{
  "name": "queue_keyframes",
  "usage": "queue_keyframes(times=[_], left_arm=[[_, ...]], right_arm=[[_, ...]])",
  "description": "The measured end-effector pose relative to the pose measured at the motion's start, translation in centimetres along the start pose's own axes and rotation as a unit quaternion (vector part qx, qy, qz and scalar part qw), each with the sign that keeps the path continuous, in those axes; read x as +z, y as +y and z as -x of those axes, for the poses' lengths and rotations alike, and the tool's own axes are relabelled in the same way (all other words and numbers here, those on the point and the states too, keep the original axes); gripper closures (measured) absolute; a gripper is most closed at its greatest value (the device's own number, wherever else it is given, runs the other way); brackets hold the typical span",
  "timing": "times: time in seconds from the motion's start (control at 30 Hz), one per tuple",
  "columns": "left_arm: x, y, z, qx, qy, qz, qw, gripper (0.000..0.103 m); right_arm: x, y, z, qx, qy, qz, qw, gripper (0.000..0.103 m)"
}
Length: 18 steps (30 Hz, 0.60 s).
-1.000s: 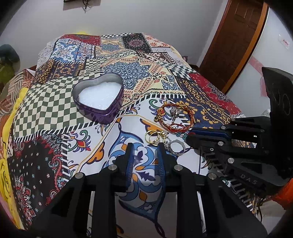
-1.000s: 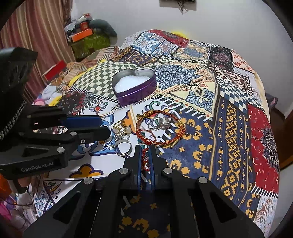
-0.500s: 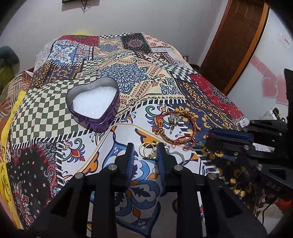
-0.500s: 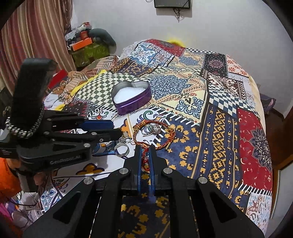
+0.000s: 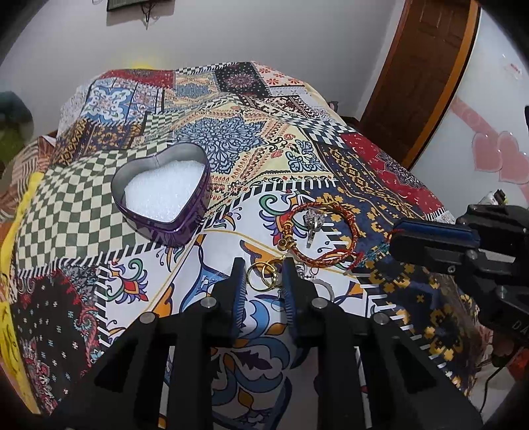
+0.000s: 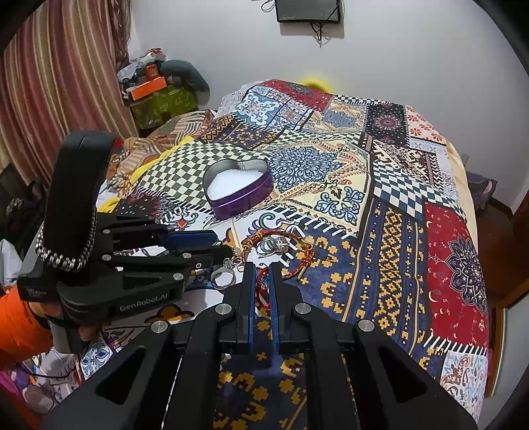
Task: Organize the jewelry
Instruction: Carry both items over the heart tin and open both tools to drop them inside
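- Underneath everything lies a patchwork bedspread (image 6: 390, 231) in checks, florals and geometric blocks, covering a bed that fills most of both views.
- Around it stand white walls, a brown wooden door (image 5: 426, 66) on the left camera's right side, pink heart stickers (image 5: 496, 158), a striped curtain (image 6: 56, 82), and a dark screen (image 6: 309, 10) mounted high on the wall.
- Readable print: "GenRobot.AI" on the side of the left gripper (image 6: 228, 251); other lettering is too blurred to read.
- A purple heart-shaped tin (image 5: 163, 198), open and lined with white foam, sits on the checked patch, well apart from the jewelry.
- The left gripper (image 5: 263, 281) has its fingers apart, with gold rings (image 5: 261, 276) lying between the tips.
- The right gripper (image 6: 263, 279) is closed on a red string bracelet (image 6: 262, 287).
- A red braided bracelet (image 5: 319, 233) lies on the cloth just beyond, encircling a silver ring (image 5: 312, 220); another silver ring (image 6: 223, 279) lies beside the gold ones.
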<state>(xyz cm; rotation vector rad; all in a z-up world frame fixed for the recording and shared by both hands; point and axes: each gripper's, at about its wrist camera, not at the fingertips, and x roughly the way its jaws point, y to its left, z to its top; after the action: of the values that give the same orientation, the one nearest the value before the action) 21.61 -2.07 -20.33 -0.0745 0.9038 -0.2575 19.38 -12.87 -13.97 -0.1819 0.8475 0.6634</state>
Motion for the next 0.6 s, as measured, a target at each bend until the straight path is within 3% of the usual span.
queue_keyframes(times=[0.6], left_arm=[[1.3, 0.2, 6.2, 0.028, -0.063, -0.002, 0.9976, 0.082]], right_arm=[[3.2, 1.1, 2.5, -0.007, -0.050, 0.008, 0.999, 0.096]])
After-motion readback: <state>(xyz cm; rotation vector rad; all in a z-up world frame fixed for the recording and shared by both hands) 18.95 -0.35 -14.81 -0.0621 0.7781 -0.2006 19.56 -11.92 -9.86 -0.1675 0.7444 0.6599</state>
